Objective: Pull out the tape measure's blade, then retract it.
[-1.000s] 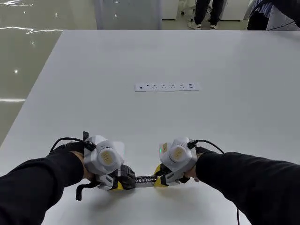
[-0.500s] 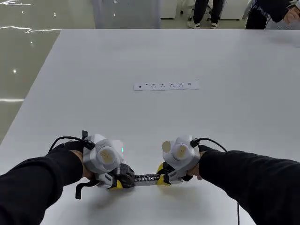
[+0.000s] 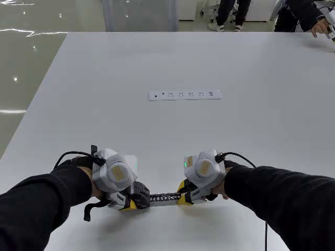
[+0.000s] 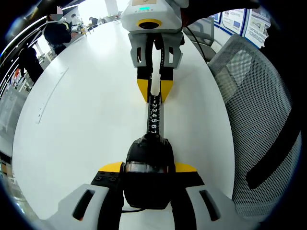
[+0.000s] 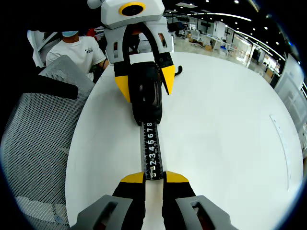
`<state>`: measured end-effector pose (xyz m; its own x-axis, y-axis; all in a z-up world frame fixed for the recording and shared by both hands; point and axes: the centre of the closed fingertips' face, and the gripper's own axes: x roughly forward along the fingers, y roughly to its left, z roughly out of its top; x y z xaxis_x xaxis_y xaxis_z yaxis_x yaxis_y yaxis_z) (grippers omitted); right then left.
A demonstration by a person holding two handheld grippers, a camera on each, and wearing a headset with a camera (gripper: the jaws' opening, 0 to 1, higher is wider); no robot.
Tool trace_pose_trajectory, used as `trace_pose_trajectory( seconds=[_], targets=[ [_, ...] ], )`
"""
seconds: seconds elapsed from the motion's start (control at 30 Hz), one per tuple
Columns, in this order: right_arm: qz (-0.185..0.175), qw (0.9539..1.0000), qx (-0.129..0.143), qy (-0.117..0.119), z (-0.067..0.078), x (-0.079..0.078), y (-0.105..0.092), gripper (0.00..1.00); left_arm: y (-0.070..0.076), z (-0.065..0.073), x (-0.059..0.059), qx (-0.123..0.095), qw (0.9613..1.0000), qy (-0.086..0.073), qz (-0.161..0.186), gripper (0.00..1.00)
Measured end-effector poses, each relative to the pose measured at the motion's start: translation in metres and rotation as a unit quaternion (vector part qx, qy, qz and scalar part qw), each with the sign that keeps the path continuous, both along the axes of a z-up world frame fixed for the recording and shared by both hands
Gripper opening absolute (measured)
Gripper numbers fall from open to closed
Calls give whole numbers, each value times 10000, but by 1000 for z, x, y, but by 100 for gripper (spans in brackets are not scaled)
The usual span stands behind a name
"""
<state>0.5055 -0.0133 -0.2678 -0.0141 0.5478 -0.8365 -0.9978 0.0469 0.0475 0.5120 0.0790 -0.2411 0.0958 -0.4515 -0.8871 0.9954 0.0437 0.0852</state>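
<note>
My left claw (image 4: 148,167) is clamped around the black tape measure case (image 3: 140,196), at the near edge of the white table (image 3: 172,63). The blade (image 5: 150,151) runs straight out of the case toward my right, its long axis across my front, numbers up. My right claw (image 5: 153,178) pinches its tip.

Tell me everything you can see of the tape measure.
The tape measure has a chunky black case, plastic by its look, clamped between the left claw's yellow tips. Its blade, dark with white numerals, is drawn out a short way, straight, over the white table. The right claw pinches the blade's end.
</note>
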Motion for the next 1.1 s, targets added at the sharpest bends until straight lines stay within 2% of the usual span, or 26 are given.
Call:
trace_pose_trajectory(
  seconds=[1.1],
  targets=[
    [-84,9999,-100,-13,-1,2,-22,8,-1,0,0,5,10000,-15,9,32]
  ],
)
